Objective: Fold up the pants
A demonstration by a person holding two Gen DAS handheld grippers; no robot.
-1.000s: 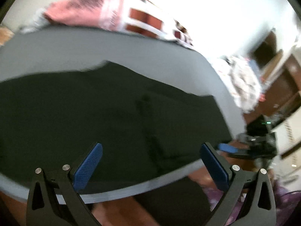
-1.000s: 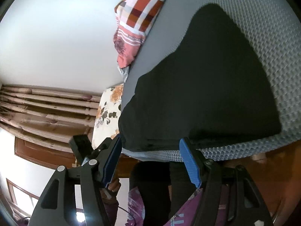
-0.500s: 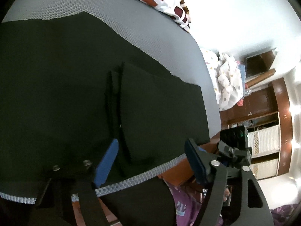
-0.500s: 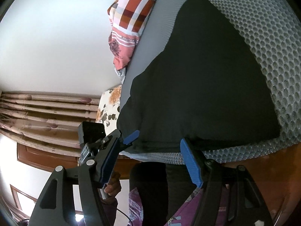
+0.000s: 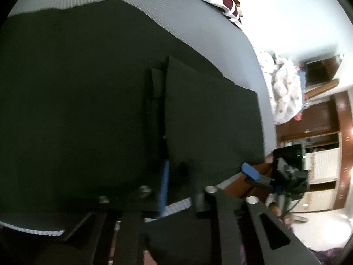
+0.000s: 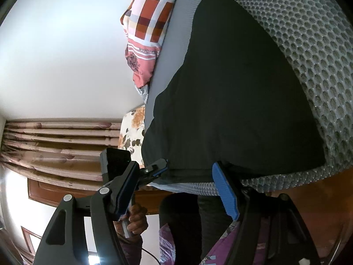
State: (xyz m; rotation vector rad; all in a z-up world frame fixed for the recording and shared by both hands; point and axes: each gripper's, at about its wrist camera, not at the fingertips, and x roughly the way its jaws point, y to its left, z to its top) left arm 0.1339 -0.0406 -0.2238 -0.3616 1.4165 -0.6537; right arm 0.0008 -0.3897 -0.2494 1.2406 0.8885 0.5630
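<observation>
Black pants (image 5: 88,101) lie flat on a grey mesh mattress (image 5: 198,26), with a folded layer (image 5: 211,114) near the front edge. My left gripper (image 5: 178,183) is at the pants' front edge with its blue pads close together around the fabric edge. In the right wrist view the pants (image 6: 231,101) fill the middle. My right gripper (image 6: 174,190) is open just off the mattress's front edge, empty. The left gripper (image 6: 157,170) shows there clamped on the pants' near corner.
A checked red and white pillow (image 6: 147,28) lies at the far end of the mattress (image 6: 313,44). Patterned bedding (image 5: 284,92) and dark wooden cupboards (image 5: 308,123) stand to the right. Curtains (image 6: 55,141) hang at the left. The person's legs (image 6: 187,220) are below.
My left gripper has moved in to the pants' front edge and closed from wide open to nearly shut on the fabric. My right gripper has stayed open, shifting slightly closer to the edge.
</observation>
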